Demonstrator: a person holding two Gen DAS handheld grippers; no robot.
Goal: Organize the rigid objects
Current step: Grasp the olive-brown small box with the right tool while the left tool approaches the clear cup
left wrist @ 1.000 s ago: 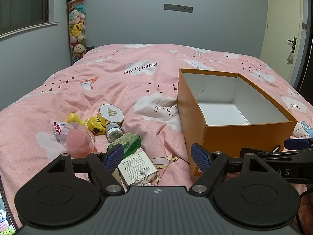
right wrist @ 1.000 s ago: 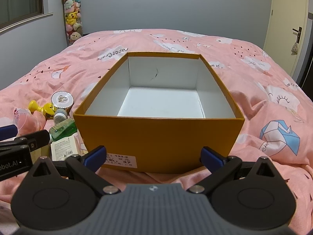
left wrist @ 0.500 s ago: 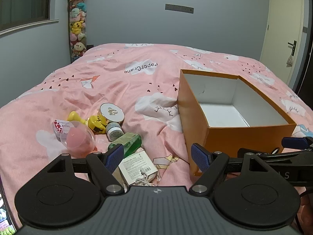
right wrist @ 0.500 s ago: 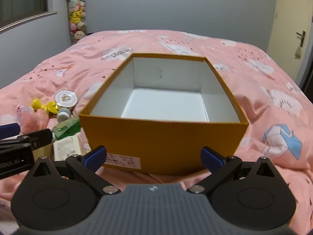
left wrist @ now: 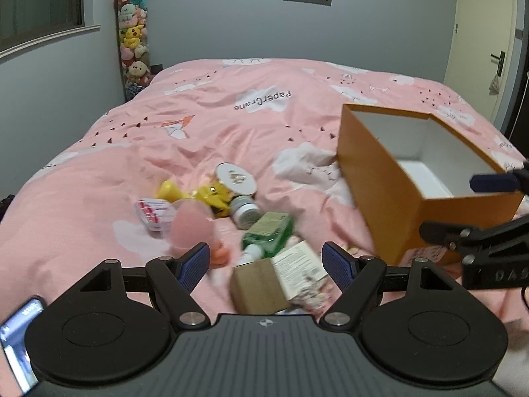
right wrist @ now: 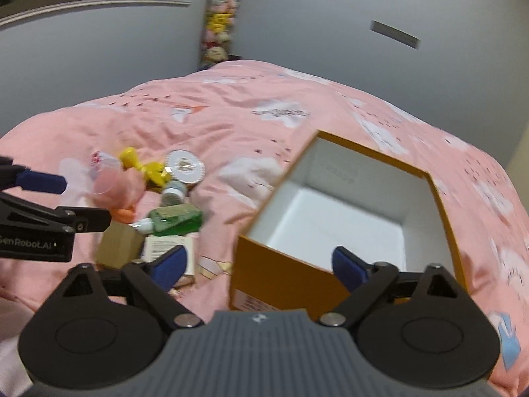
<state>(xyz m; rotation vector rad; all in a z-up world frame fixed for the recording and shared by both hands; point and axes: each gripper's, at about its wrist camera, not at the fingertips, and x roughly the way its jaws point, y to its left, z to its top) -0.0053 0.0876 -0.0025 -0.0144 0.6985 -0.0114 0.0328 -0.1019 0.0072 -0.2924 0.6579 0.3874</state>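
Observation:
An empty orange box [left wrist: 380, 172] with a white inside stands open on the pink bed; it also shows in the right wrist view [right wrist: 287, 274]. Left of it lies a pile: a green bottle [left wrist: 269, 231], a brown carton [left wrist: 256, 286], a white leaflet box [left wrist: 299, 269], a round tin [left wrist: 236, 178], a small jar [left wrist: 246, 208], a yellow toy [left wrist: 201, 195], a pink sponge in a clear case [left wrist: 191, 228], a red-and-white pack [left wrist: 153, 213]. My left gripper [left wrist: 266, 264] is open just above the near pile. My right gripper [right wrist: 259, 264] is open at the box's near left corner.
The pink duvet [left wrist: 231, 125] covers the whole bed. A tall column of plush toys [left wrist: 132, 33] stands in the far left corner. A door [left wrist: 482, 43] is at the right. A phone screen [left wrist: 20, 334] shows at the lower left edge.
Both grippers have swung left and moved forward. The left one now hovers closer over the pile. The right one has turned from facing the box toward its left corner and the pile.

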